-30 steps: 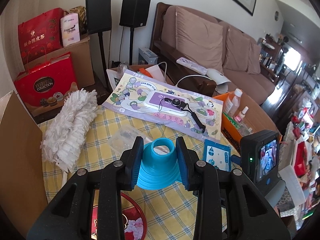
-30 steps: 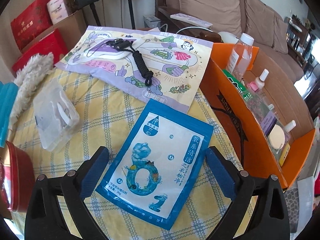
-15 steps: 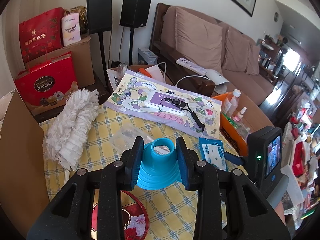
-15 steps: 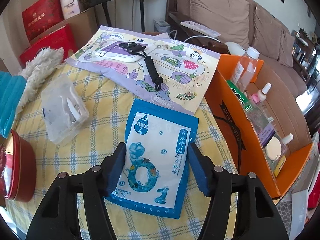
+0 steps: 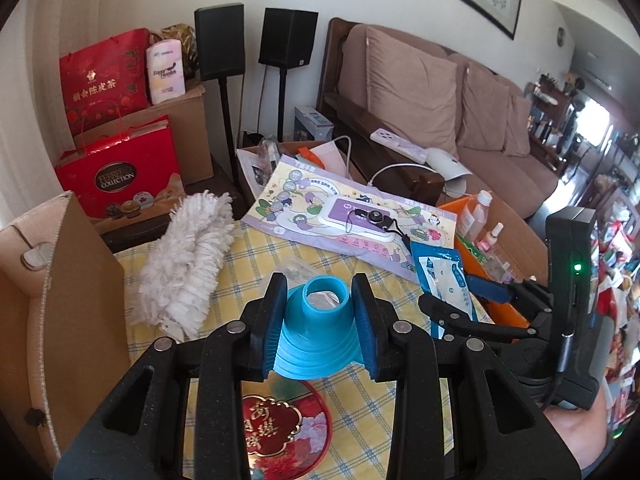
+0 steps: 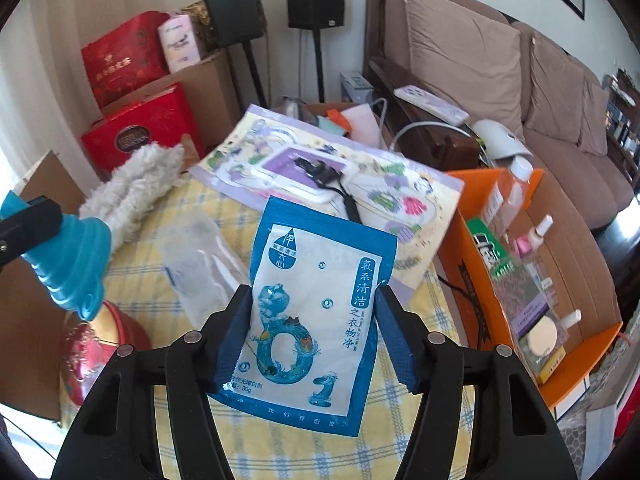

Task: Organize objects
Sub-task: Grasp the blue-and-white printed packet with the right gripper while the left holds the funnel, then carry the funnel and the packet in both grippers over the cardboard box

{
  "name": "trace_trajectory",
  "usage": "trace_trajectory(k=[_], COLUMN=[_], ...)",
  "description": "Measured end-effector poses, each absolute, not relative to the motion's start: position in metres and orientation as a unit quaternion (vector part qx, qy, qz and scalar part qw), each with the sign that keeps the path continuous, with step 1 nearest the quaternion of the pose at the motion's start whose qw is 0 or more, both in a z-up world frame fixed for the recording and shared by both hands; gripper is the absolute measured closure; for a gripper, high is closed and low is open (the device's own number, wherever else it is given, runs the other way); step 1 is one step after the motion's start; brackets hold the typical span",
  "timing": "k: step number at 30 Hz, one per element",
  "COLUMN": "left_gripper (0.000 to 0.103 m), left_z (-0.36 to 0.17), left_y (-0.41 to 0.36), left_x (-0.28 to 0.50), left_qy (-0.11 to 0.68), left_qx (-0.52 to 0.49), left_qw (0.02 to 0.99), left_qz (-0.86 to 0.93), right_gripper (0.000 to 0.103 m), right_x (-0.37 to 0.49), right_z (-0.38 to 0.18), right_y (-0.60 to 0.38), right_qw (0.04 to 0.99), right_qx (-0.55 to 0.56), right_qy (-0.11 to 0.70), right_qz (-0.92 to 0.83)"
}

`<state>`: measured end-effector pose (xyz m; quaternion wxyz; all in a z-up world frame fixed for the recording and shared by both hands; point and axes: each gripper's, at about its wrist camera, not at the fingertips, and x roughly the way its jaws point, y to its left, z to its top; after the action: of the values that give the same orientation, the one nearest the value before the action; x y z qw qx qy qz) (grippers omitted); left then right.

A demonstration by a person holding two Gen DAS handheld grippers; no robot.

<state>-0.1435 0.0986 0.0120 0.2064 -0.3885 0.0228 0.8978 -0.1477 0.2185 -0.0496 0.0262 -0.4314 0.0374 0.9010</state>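
Right gripper [image 6: 314, 336] with its fingers [image 6: 234, 332] closed on the two long edges of the blue sachet [image 6: 316, 300]; the jaws have just been closing, and the sachet now hangs between them clear of the counter [image 6: 400, 424], its long axis running along the fingers and away from the wrist, printed face toward the camera, top edge tilted toward the flowered pouch [image 6: 360, 176]. The orange box [image 6: 480, 304] stands just beside the counter on the right-hand side of the sachet, open side up, with bottles and small packets already lying in it; as judged from the task, this is the likely destination, so the coming move turns on a sideways carry to the right with the sachet's long axis roughly in line with the box's length. Left gripper [image 5: 320, 312], fingers [image 5: 272, 316] partly closed on the narrow neck of a blue funnel [image 5: 316, 332], wide end toward the wrist, held above the counter near a red tin [image 5: 280, 428]. The right hand is the nearer to the box; the left lies well apart from it, beside the white duster [image 5: 188, 264].
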Motion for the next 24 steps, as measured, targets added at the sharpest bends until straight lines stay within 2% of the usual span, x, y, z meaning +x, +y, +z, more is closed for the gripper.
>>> trace_trajectory(k=[24], left_gripper=[0.072], left_z=[0.064], left_y=[-0.017], left_x=[-0.130], left_qy=[0.001], left_qx=[-0.358], left_qw=[0.120], left_qz=[0.926], right_gripper=[0.039], right_x=[-0.156], right_z=[0.026], right_y=[0.098], right_qw=[-0.074], right_qx=[-0.384], right_qy=[-0.007], right_qz=[0.920])
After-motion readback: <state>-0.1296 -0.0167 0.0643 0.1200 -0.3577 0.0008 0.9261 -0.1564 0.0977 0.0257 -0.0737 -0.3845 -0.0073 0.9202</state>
